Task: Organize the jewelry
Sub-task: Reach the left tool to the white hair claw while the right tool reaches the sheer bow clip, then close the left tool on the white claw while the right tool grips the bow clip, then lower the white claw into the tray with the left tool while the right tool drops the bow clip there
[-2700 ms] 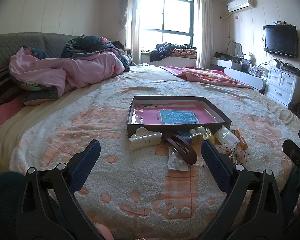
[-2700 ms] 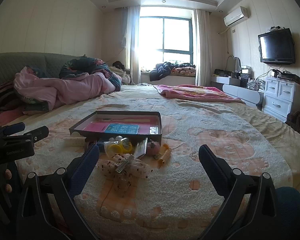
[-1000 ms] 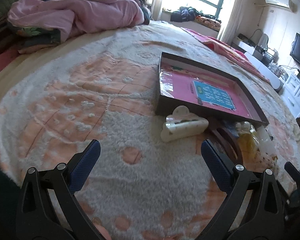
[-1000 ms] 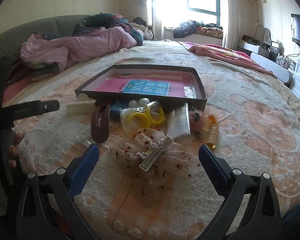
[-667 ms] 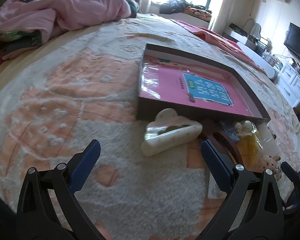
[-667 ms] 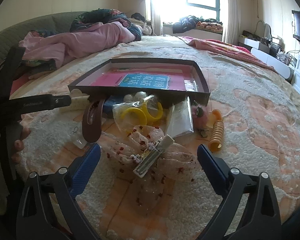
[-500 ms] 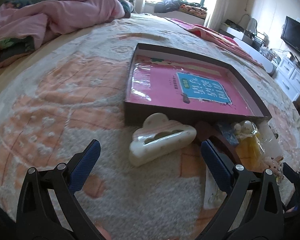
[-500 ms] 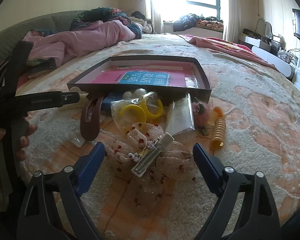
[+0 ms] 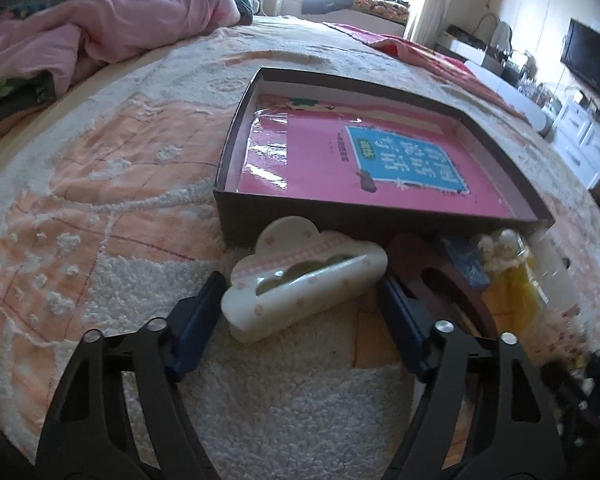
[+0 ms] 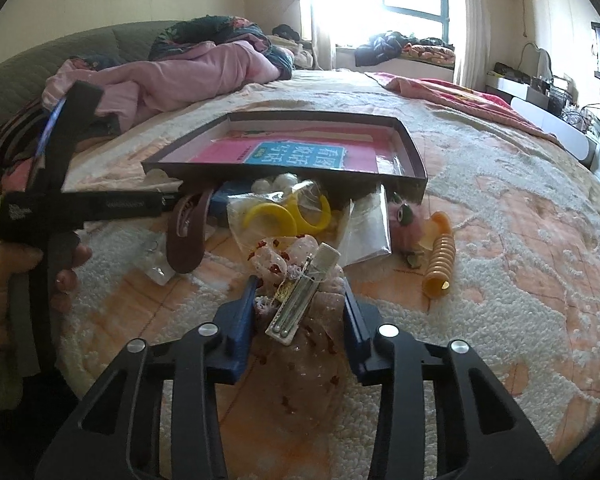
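A white cloud-shaped hair claw (image 9: 304, 282) lies on the bedspread in front of the dark shallow box (image 9: 236, 136). My left gripper (image 9: 300, 292) has its blue pads on either side of the claw, touching or nearly touching its ends. In the right wrist view, a spotted fabric bow with a metal clip (image 10: 304, 292) lies between the pads of my right gripper (image 10: 298, 300), which press on it. The box (image 10: 414, 152) holds a pink book (image 10: 296, 152). The left gripper's handle (image 10: 80, 204) shows at the left.
Between the two lie a brown hair clip (image 10: 190, 232), a bag with yellow rings (image 10: 284, 212), a clear packet (image 10: 370, 232), a pink fuzzy piece (image 10: 406, 220) and an orange spiral clip (image 10: 440, 260). Pink bedding (image 10: 172, 76) is piled at the far left.
Both grippers moved forward and down and narrowed: the left around the cloud claw, the right onto the fabric bow. Both were wide open before.
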`<state>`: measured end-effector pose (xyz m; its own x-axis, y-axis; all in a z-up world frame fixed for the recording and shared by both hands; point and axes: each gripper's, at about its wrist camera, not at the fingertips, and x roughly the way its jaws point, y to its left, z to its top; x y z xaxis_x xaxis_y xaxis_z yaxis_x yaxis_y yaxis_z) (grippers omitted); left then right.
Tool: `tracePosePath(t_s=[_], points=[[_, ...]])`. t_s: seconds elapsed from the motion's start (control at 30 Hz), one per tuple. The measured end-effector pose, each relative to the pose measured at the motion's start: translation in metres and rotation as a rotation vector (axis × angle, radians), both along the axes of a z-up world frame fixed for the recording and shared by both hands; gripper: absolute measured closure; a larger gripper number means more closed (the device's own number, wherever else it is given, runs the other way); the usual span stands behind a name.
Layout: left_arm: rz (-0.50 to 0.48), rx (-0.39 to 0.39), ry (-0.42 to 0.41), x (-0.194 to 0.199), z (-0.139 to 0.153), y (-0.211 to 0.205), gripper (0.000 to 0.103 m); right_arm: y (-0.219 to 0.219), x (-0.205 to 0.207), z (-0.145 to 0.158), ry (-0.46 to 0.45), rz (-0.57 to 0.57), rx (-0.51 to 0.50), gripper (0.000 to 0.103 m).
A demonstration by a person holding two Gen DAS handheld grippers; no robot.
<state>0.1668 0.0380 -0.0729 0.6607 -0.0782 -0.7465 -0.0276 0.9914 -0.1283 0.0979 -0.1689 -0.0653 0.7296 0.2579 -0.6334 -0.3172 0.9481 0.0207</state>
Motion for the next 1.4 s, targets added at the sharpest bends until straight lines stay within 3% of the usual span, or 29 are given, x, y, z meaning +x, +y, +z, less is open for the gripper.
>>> tracePosePath(t_s=[0.37,0.7,1.2,1.4], points=[[-0.016,-0.024,-0.044,-0.015,0.016,0.007,0.044,-0.006,-0.011,0.021,-0.067,0.02,0.05,0.072],[-0.015,-0.046,-0.114,-0.023,0.043,0.012,0.044,-0.023,0.006,0.039,-0.1,-0.025,0.082,0.072],[-0.031,-0.035,-0.167,0.02,0.055,-0.01,0.044,-0.043,0.061,0.061,-0.131,-0.096,0.104,0.072],[-0.032,-0.032,-0.176,0.039,0.053,-0.015,0.044,-0.038,0.095,0.061,-0.078,-0.08,0.1,0.071]])
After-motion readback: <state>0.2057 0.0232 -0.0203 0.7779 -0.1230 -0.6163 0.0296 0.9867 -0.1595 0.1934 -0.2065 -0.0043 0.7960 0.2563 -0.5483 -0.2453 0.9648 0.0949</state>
